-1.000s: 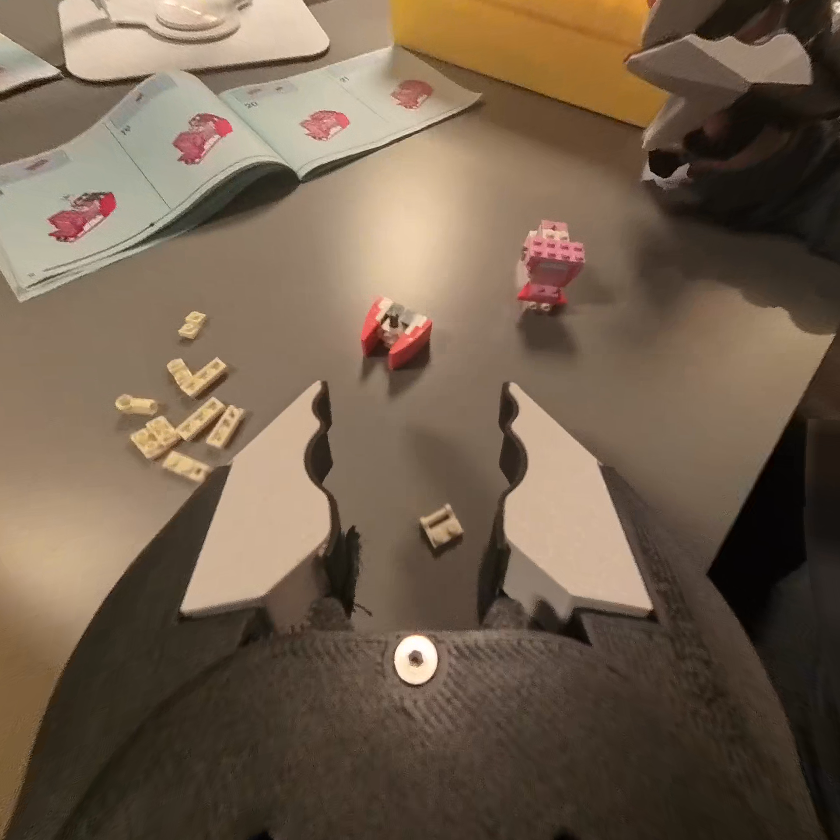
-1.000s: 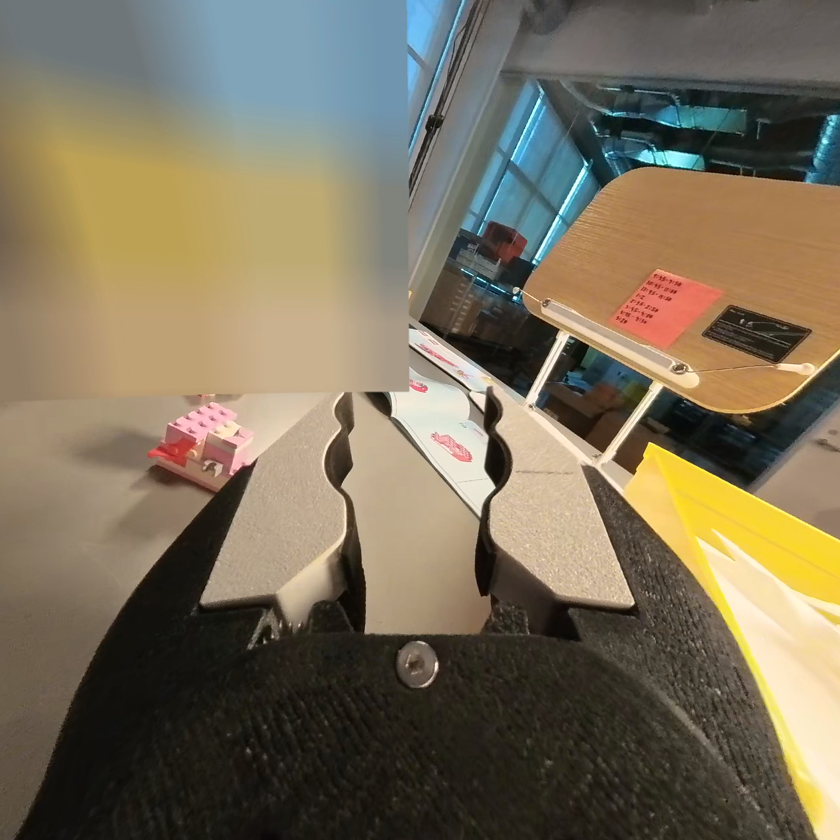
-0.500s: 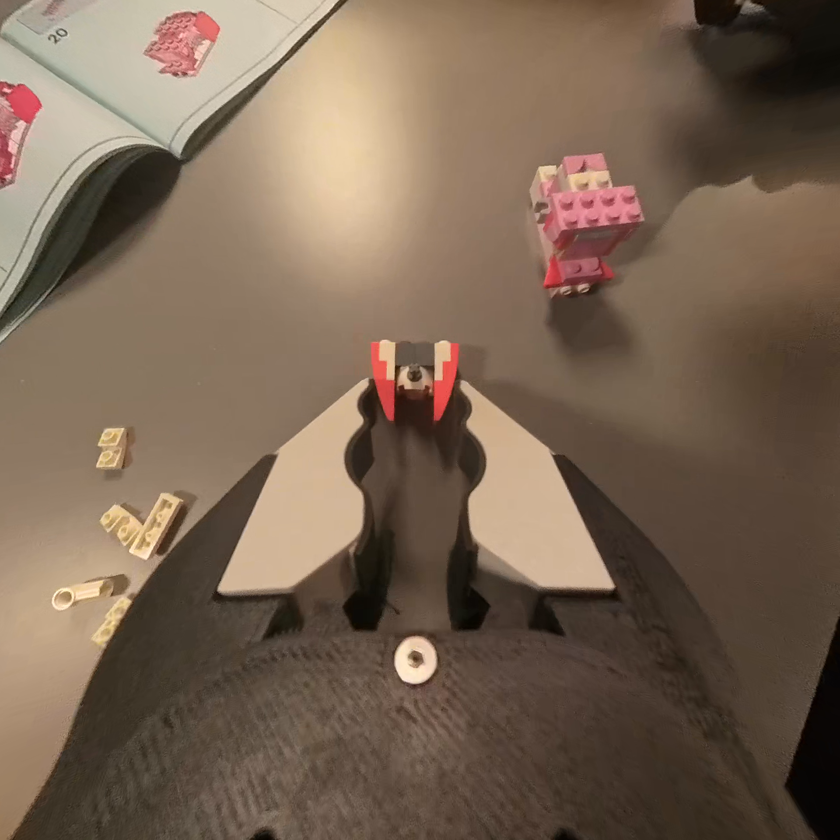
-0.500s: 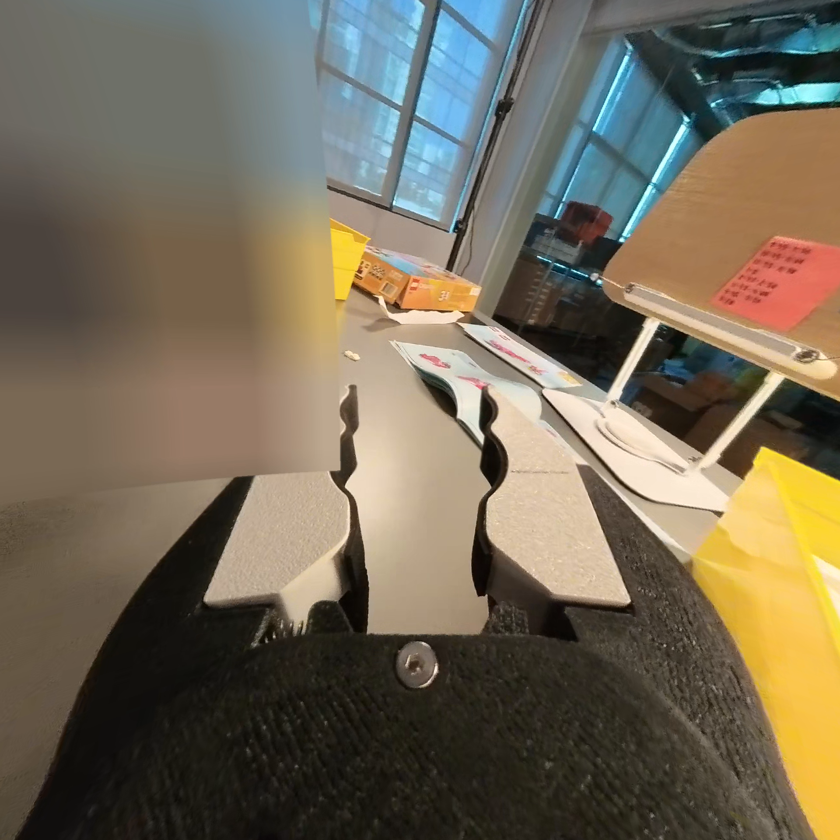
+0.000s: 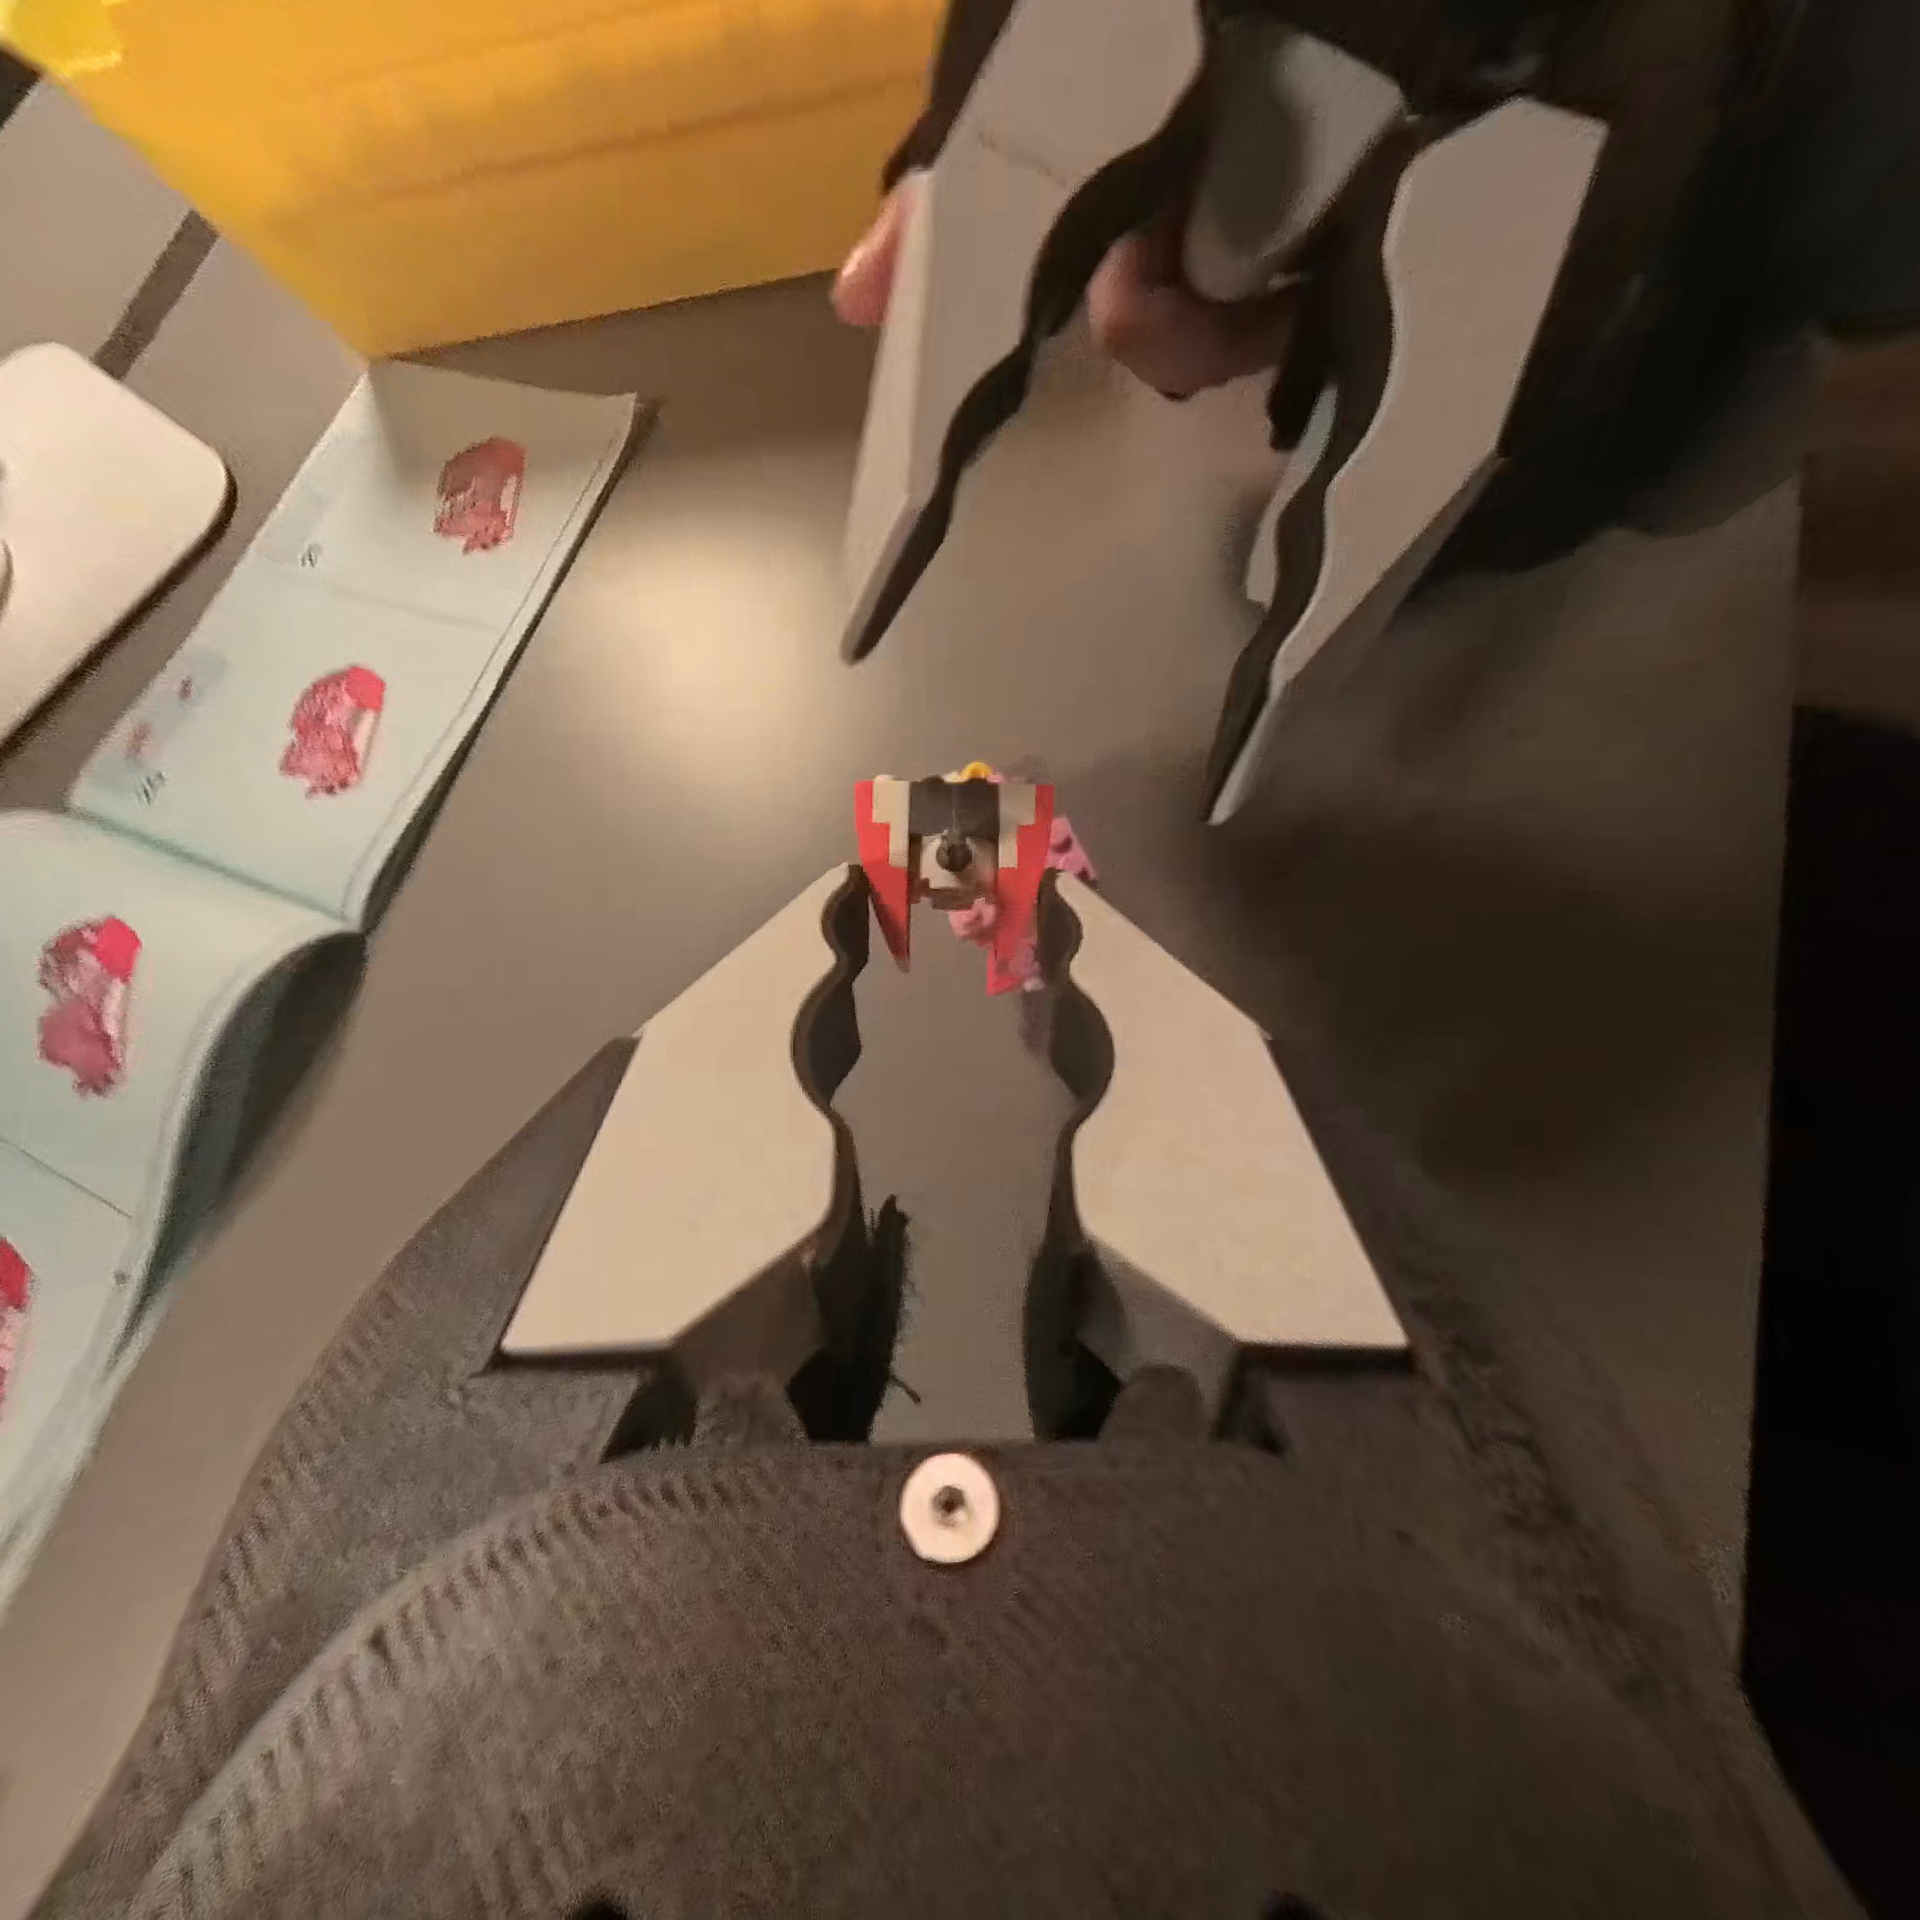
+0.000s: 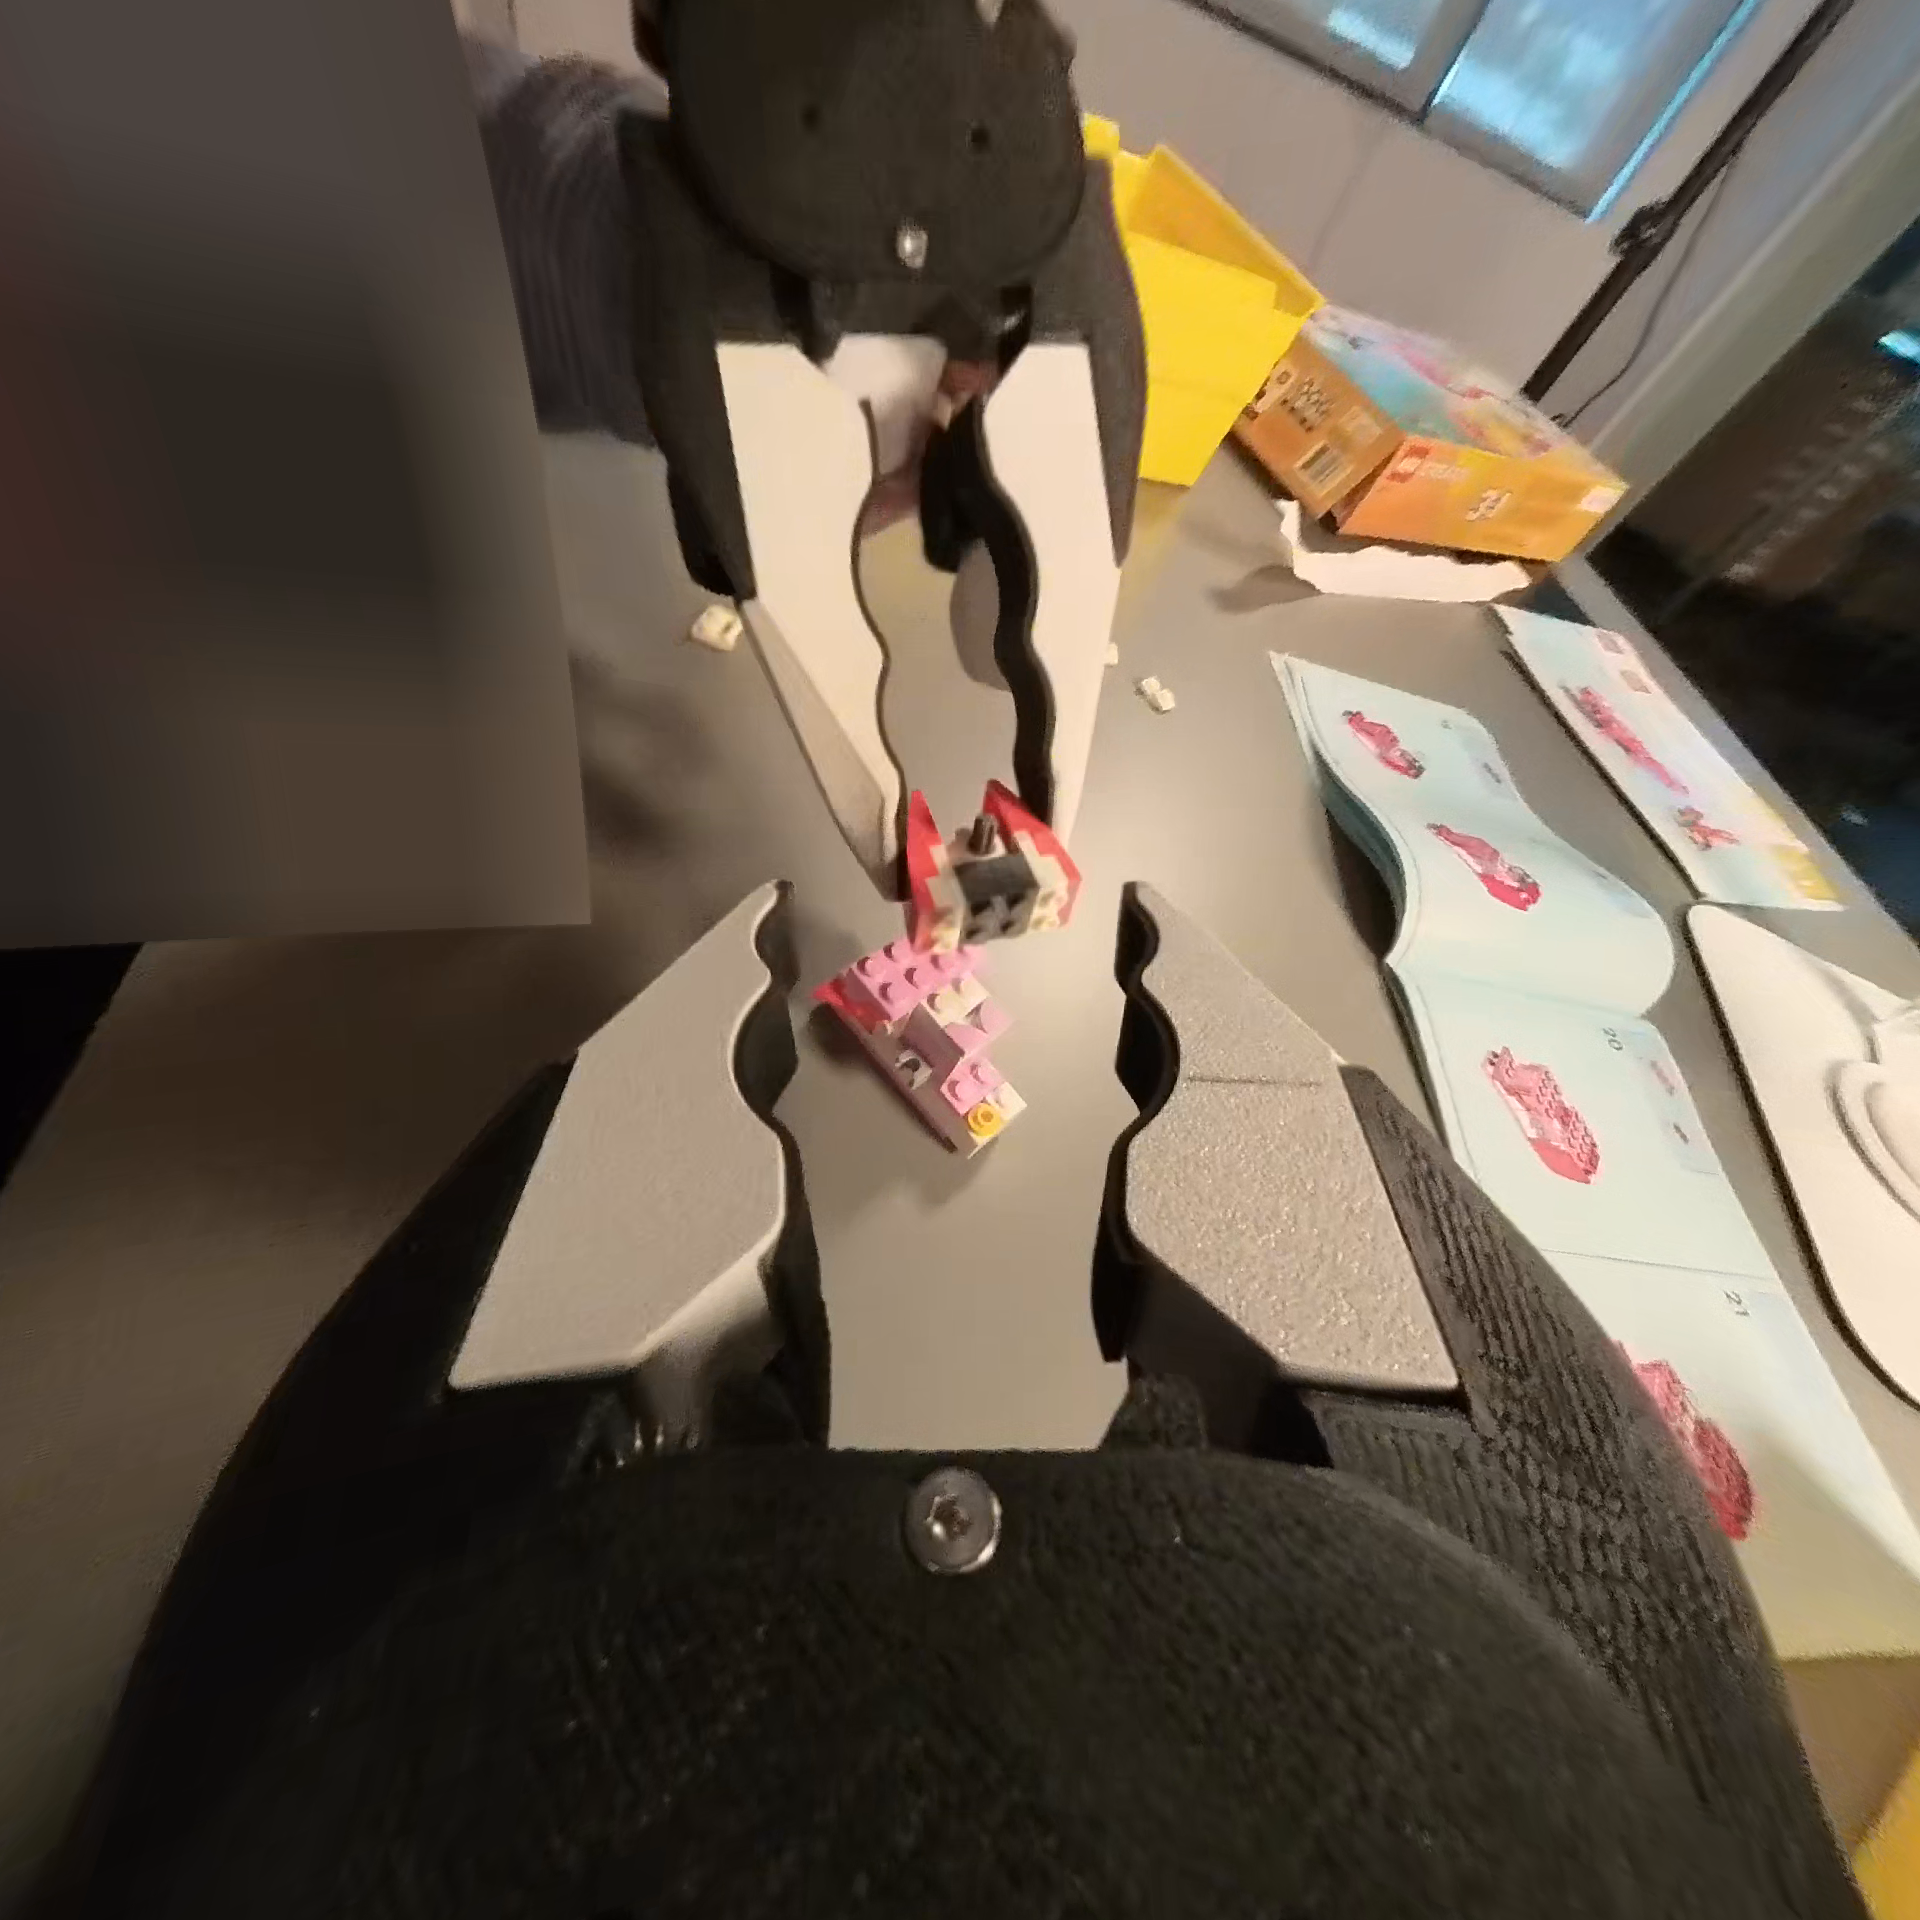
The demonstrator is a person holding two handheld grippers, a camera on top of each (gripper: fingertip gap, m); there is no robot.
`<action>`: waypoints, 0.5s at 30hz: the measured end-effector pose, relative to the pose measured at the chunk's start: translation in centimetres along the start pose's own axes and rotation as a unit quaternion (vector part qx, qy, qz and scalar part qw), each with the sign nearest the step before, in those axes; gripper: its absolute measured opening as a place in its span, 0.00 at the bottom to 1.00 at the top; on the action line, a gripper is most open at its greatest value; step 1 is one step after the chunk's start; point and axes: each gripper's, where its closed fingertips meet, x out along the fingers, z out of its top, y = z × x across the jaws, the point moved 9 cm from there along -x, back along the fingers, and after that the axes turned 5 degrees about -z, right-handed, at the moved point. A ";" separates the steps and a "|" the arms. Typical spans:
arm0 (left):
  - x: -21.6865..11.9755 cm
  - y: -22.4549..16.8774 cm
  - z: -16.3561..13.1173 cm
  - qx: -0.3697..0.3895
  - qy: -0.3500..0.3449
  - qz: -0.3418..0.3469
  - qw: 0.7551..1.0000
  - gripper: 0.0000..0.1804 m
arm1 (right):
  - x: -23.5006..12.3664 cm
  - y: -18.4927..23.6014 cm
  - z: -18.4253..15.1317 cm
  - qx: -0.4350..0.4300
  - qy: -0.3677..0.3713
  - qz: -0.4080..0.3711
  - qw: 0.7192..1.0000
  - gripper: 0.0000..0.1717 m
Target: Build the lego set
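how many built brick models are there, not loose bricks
2. A red and grey model is clamped in the left tool, lifted off the table. A pink model lies on the table between the open right tool's fingers, untouched.

The left wrist view looks steeply down on the grey table (image 5: 665,790), close above it. The right wrist view faces it from the opposite side, lower and flatter. Both views share the red brick piece (image 5: 951,842) (image 6: 987,878) at frame centre and the open booklet (image 5: 312,727) (image 6: 1538,935).
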 end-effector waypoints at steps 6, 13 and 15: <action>1.0 -1.2 1.6 0.084 0.020 -0.023 0.996 0.18 | 0.3 -0.6 -0.4 -0.014 0.052 0.048 0.997 0.26; 0.6 -1.3 2.5 0.077 -0.023 -0.054 0.995 0.18 | -1.0 -1.1 -1.0 0.069 -0.020 0.088 0.994 0.21; 0.2 -1.1 2.9 0.062 -0.063 -0.043 0.995 0.18 | -1.6 -1.7 -1.0 0.108 -0.061 0.080 0.989 0.21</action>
